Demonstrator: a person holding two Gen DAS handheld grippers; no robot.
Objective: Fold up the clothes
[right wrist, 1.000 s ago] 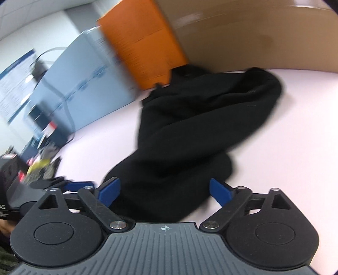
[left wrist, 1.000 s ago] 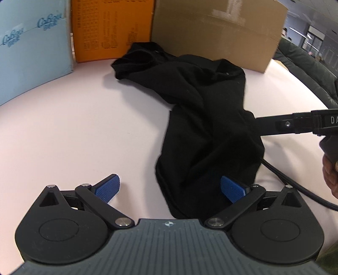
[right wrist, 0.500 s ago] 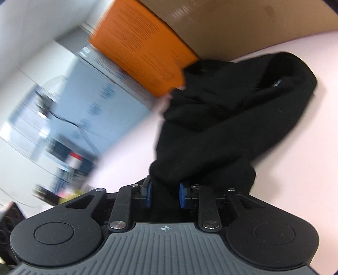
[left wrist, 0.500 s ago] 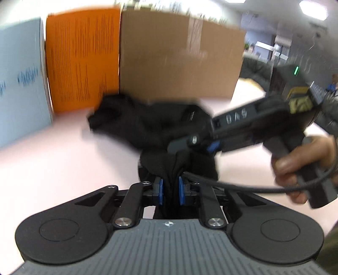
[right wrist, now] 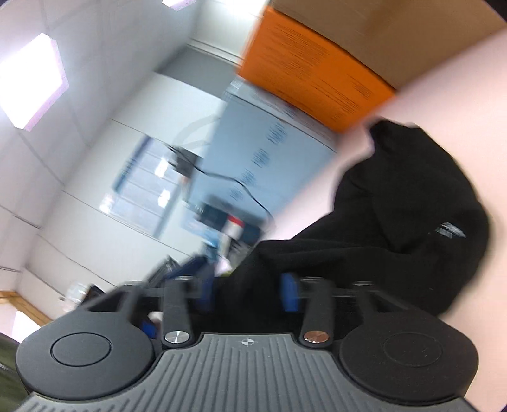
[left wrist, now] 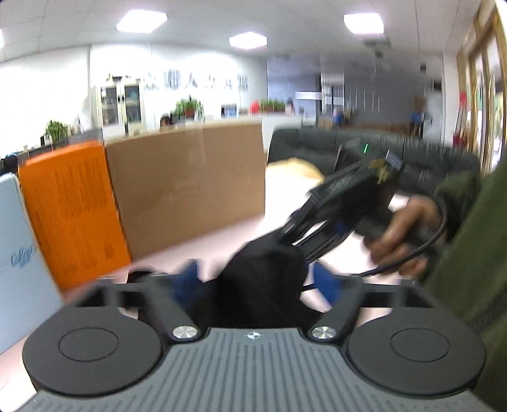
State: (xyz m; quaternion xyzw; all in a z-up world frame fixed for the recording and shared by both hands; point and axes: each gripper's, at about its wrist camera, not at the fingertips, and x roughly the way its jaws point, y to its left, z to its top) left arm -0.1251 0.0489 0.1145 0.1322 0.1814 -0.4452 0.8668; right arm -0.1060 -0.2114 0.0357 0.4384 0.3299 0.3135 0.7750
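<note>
left gripper (left wrist: 258, 280) jaws just reopened wide, black garment (left wrist: 263, 272) bunched between, pads apart from cloth. right gripper (right wrist: 250, 290) likewise reopening, garment between. right view alone shows garment trailing onto pink table (right wrist: 459, 95).

Open-plan office, ceiling light panels (left wrist: 141, 21), potted plants (left wrist: 188, 107), glass-fronted cabinet (left wrist: 121, 106)

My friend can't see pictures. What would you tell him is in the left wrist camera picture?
A bunched black cloth sits between the left gripper's blue pads, which have just been opening and stand apart from it. From the right, a hand holds the right gripper at the cloth, its jaws also just opening around it. An orange box and a cardboard box stand behind.
</note>
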